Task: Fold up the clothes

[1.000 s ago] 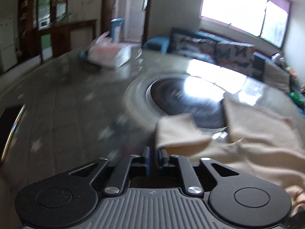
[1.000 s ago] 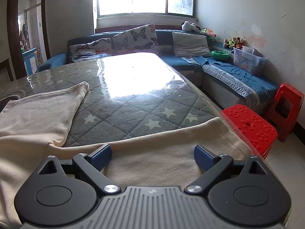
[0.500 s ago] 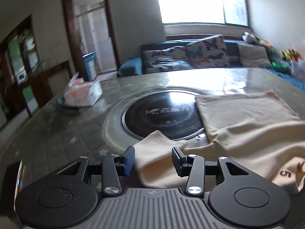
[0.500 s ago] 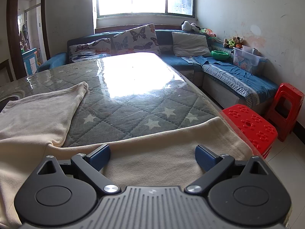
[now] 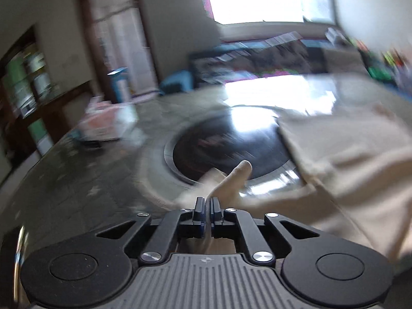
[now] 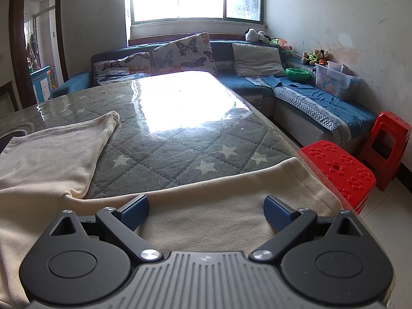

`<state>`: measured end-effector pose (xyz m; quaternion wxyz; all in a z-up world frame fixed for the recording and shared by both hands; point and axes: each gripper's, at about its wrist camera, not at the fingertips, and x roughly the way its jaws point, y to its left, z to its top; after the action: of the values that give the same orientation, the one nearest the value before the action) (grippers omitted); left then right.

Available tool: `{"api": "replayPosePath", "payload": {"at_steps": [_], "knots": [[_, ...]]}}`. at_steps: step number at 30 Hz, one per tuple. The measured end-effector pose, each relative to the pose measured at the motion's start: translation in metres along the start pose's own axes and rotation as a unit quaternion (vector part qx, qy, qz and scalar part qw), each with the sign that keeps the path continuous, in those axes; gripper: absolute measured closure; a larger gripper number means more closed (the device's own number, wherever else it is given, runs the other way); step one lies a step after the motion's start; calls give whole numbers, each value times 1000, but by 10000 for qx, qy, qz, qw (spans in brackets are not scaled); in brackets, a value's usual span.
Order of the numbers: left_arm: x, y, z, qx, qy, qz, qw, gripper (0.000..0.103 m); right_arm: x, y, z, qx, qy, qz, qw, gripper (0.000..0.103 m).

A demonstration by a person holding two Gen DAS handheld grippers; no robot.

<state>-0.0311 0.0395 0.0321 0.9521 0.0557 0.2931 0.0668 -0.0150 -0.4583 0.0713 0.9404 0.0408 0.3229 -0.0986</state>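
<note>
A cream garment (image 6: 206, 206) lies spread on the glass-topped table (image 6: 180, 141); one sleeve (image 6: 64, 149) stretches toward the far left. My right gripper (image 6: 206, 209) is open, its blue pads (image 6: 134, 209) hovering just above the garment's near hem. In the blurred left wrist view, my left gripper (image 5: 207, 207) is shut on a corner of the cream garment (image 5: 229, 177), which sticks up past the fingers. The rest of the cloth (image 5: 347, 170) spreads to the right.
A round black cooktop (image 5: 231, 144) is set into the table ahead of the left gripper. A tissue box (image 5: 105, 123) sits at the far left. Red plastic stools (image 6: 340, 172) stand off the table's right edge. A blue sofa (image 6: 309, 95) lines the walls.
My left gripper opened half a second ago and has now closed on the garment's corner, and its view is swinging. My right gripper has stayed open and still.
</note>
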Motion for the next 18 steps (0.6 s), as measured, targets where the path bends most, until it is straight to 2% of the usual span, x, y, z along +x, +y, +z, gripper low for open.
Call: {"api": "replayPosePath", "payload": {"at_steps": [2,4,6,9,10,14,16,18], "knots": [[-7,27,3,-659,-60,240,9975,100,0,0,0,0,-1,0,10000,5],[-11,53,-1,-1342,30,486,9898,100,0,0,0,-1,0,-1,10000,5],[-11,73,-8,-1733,160,790,9816,100,0,0,0,-5,0,-5,10000,5],[-7,92,-21,-1918,529,1080,9740,99,-1,0,0,-18,10,-8,10000,5],[-7,95,-24,-1959,597,1075,9729,98,-1,1,0,-31,12,-9,10000,5],[-14,95,-23,-1760,531,1100,9768,97,-7,6,4,-228,4,42,9997,7],[-18,87,-17,-1583,395,889,9826,97,-12,10,7,-348,-8,107,9993,7],[-22,74,-13,-1352,265,600,9886,97,-23,19,13,-554,-72,383,9977,8]]}}
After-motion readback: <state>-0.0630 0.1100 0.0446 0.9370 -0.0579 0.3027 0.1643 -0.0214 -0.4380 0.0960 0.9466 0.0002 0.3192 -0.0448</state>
